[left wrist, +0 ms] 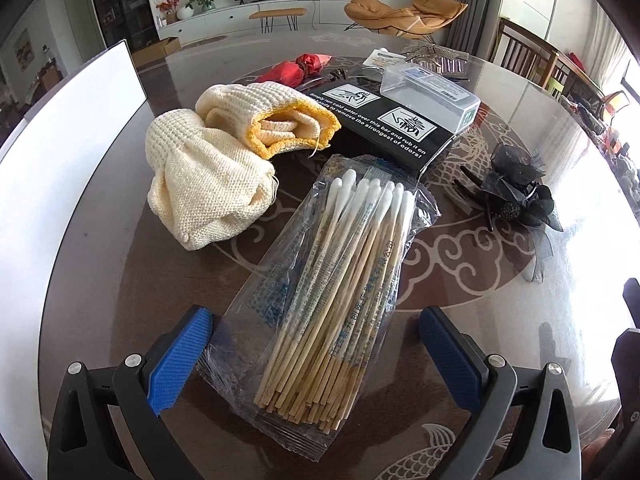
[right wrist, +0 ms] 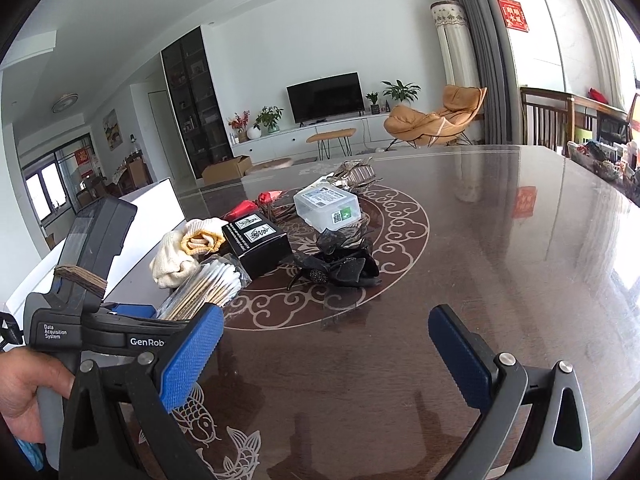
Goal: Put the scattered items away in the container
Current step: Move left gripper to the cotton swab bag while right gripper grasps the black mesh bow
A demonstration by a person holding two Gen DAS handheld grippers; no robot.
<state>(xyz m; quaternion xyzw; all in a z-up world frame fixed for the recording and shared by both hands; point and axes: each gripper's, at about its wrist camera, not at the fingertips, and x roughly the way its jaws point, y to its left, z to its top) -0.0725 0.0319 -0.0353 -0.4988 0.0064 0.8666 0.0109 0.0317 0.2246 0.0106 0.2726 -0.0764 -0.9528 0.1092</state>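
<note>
A clear bag of cotton swabs (left wrist: 332, 280) lies on the dark glass table, its wooden-stick end between the blue pads of my open left gripper (left wrist: 316, 356). Cream knit gloves (left wrist: 208, 168) lie left of the bag. Beyond it sit a black printed box (left wrist: 384, 128) and a clear plastic box (left wrist: 432, 92). A black flower hair clip (left wrist: 516, 196) lies to the right. The white container (left wrist: 72, 152) stands at the left. My right gripper (right wrist: 326, 356) hovers open over bare table, right of the swab bag (right wrist: 212, 284) and nearer than the hair clip (right wrist: 340, 268).
A red wrapped item (left wrist: 296, 68) and a woven metallic piece (left wrist: 436, 60) lie at the far side of the pile. A person's hand (right wrist: 24, 392) holds the left gripper's handle. Wooden chairs (right wrist: 552, 116) stand past the table's far right edge.
</note>
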